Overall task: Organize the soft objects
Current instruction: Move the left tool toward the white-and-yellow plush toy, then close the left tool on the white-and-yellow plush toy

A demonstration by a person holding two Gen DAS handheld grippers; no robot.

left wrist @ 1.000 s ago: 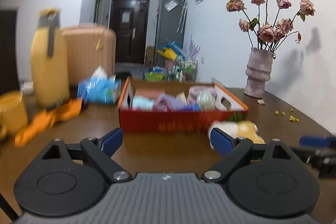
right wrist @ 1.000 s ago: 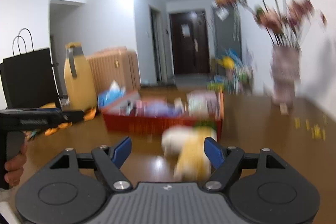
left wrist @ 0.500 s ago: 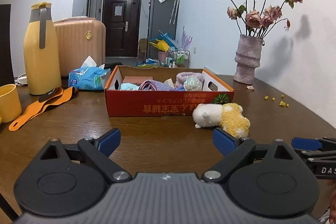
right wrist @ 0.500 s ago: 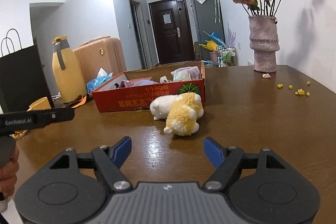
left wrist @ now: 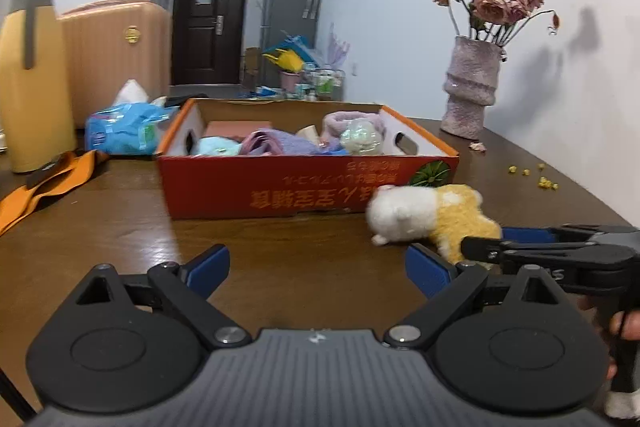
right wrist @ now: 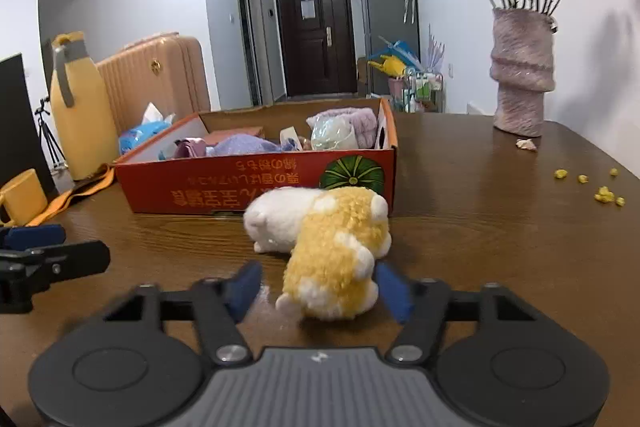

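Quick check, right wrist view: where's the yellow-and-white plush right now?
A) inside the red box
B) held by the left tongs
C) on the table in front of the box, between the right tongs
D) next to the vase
C: the plush lies on the table in front of the red box, its yellow end between the right tongs, which have just been closing.

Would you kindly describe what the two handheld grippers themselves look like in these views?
Both match: the left gripper and right gripper each have a ribbed grey body, two round black discs, black linkage arms with silver pivot screws, and blue pads on the fingertips. Seen side-on, the right one carries white lettering, too cropped to read.
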